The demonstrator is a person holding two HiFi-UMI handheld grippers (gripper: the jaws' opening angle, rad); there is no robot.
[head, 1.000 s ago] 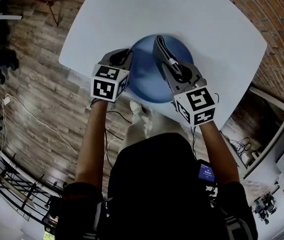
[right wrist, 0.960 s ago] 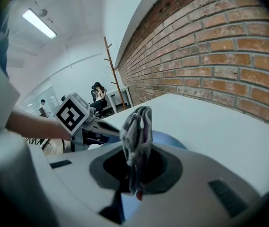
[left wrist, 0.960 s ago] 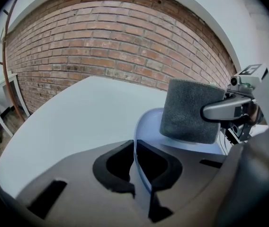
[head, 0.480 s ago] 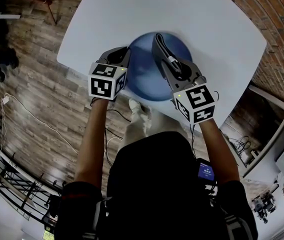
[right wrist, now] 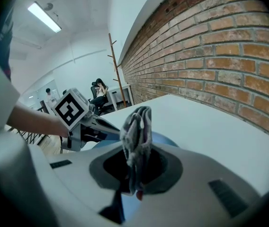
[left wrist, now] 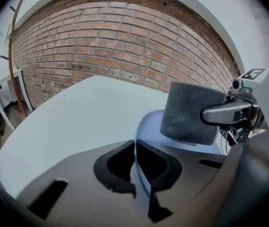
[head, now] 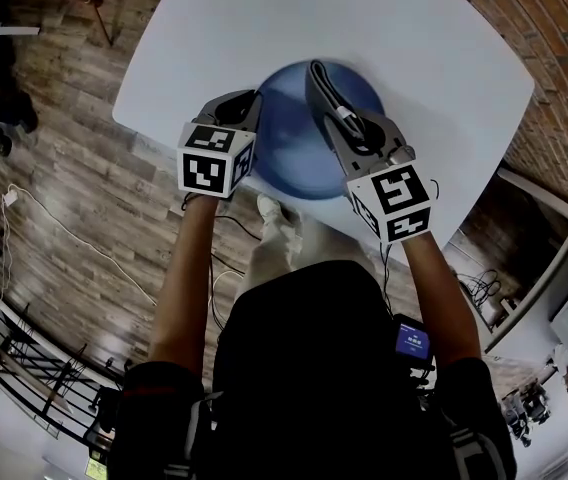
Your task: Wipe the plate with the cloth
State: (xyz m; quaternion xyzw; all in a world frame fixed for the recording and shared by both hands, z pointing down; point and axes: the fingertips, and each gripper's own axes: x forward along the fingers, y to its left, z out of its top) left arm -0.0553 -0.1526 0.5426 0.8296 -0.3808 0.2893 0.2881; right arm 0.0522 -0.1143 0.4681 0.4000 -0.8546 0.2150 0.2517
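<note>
The left tongs (left wrist: pixel 135 148) are closed to a narrow gap on the left rim of the blue plate (left wrist: pixel 149 126); the thin edge of the plate stands between the two black pads (left wrist: pixel 111 167). The right tongs (right wrist: pixel 135 160) are closed on the grey cloth (right wrist: pixel 137 126), which is bunched between the pads and rises out of them in loose folds.

In the left gripper view the cloth (left wrist: pixel 191 112) hangs as a broad grey sheet from the right tongs (left wrist: pixel 219 113), and its lower edge meets the upper face of the plate. In the head view the left tongs (head: pixel 247 108) are at the left side of the plate (head: pixel 284 153). The right tongs (head: pixel 349 123) reach over the right part of the plate, with the cloth (head: pixel 319 83) stretched toward its far side. Behind the cloth, in the right gripper view, a small part of the plate (right wrist: pixel 165 138) shows.

The plate is on the near part of the white surface (head: pixel 414 48), close to the near edge. I cannot tell if it lies flat or is raised a little. A brick wall (left wrist: pixel 125 51) runs along the far right side of the surface (left wrist: pixel 77 122). A wooden floor (head: pixel 64 188) lies to the left, and a coat stand (right wrist: pixel 114 65) is by the wall (right wrist: pixel 229 46) further away.
</note>
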